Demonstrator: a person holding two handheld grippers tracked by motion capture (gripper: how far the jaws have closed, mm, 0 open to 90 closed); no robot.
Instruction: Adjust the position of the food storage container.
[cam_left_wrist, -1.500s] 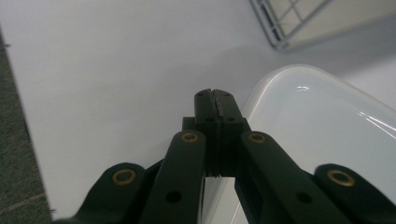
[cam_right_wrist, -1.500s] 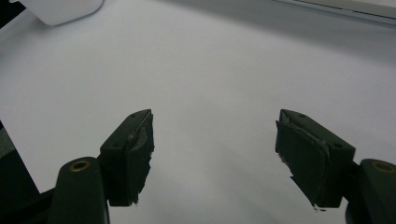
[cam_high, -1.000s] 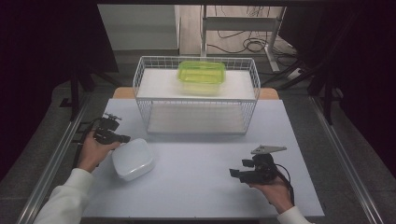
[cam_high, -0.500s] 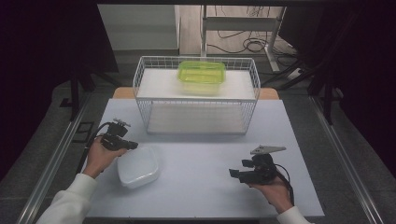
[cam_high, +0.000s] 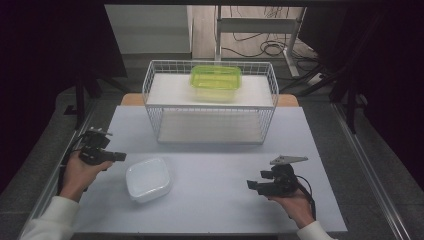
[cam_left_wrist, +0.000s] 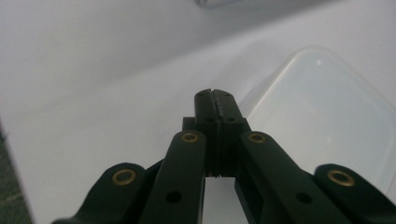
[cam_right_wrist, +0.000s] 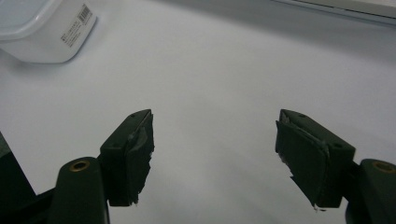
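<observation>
Left gripper (cam_high: 120, 156), jaws pressed shut on nothing, hovers just left of the white lidded container (cam_high: 148, 179), apparently poised to nudge its near edge rather than grasp it. Bare table (cam_high: 210, 200) stretches rightward to the right gripper (cam_high: 251, 185), jaws spread wide and empty, well apart from the container.

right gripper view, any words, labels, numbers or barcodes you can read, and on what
White sticker with a barcode on the side wall of the white container: print too small and blurred to read.
Green-lidded container in the wire basket: no readable text.
Right tongs and table: no text.
</observation>
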